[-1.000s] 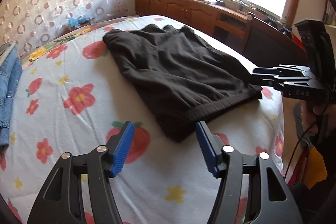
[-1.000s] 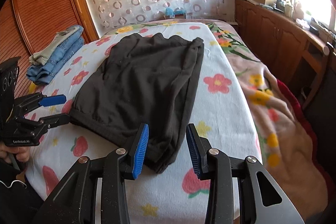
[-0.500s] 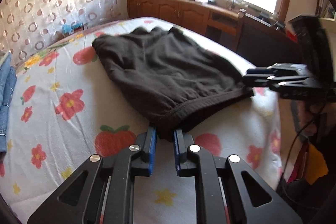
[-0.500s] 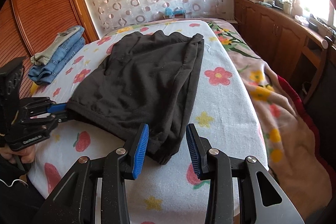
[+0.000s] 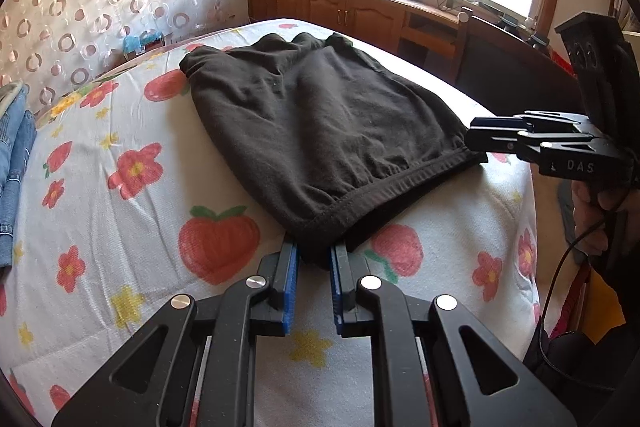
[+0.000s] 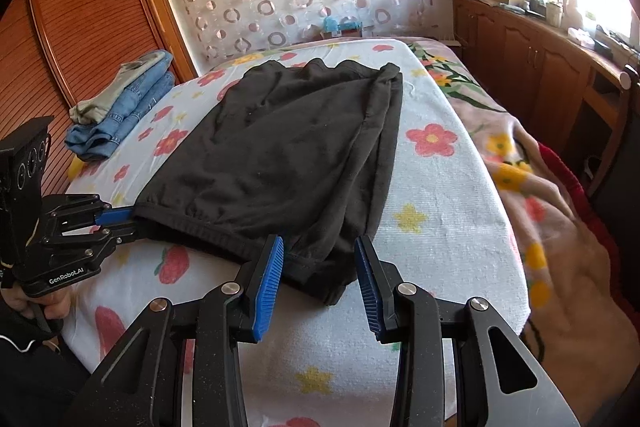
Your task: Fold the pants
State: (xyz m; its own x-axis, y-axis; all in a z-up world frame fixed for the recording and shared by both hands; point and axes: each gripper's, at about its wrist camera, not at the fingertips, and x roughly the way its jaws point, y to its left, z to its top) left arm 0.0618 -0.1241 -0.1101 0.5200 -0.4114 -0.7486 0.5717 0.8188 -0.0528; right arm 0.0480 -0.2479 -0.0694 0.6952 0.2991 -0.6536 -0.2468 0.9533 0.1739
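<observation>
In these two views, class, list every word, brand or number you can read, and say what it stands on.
"GenRobot.AI": white print on the body of the left gripper, seen in the right wrist view.
"DAS", after a mark too unclear to read: white print on the body of the right gripper, seen in the left wrist view.
Boxes and papers on the cabinet under the window: too small to read.
Nothing else bears text.

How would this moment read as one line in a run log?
left gripper: shut on black pants corner | right gripper: closing around other corner, not gripping
</observation>
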